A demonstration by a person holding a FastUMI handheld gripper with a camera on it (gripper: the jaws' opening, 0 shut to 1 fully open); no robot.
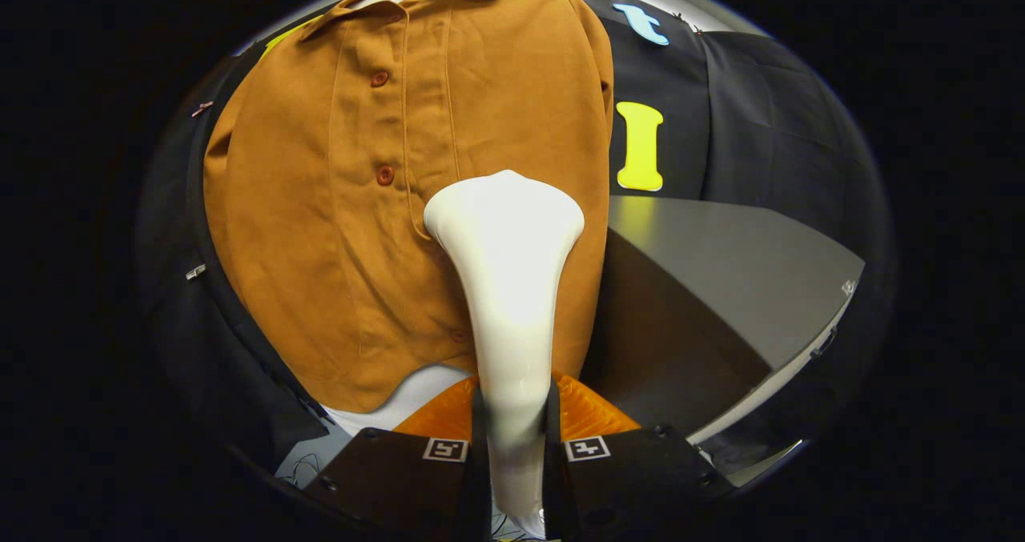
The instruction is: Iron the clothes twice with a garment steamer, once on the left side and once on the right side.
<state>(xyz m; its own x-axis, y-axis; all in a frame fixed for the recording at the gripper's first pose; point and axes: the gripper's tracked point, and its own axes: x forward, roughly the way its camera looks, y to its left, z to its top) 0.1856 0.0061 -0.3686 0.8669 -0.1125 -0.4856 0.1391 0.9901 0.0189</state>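
Shirt [336, 230] of rust-brown cloth hangs flat against the booth's black wall, collar at the far top, its button placket running down the middle with two reddish buttons [379, 78] showing one above the other. It is the largest thing ahead of the hand-held gripper [516, 422], and its lower hem curves down close to the fingers on the left. To the right of the shirt a grey tabletop [721, 262] stretches away, its near edge slanting down toward the right. A white garment steamer [504, 286] rises from between the two fingers, slim at the handle and flaring to a broad head; that head lies over the shirt's right half, just right of the placket and below the lower button, though actual contact with the cloth cannot be judged. The hand-held gripper is closed narrowly on the steamer's handle, one finger pressing each side. A square black-and-white marker [445, 449] sits on each finger body.
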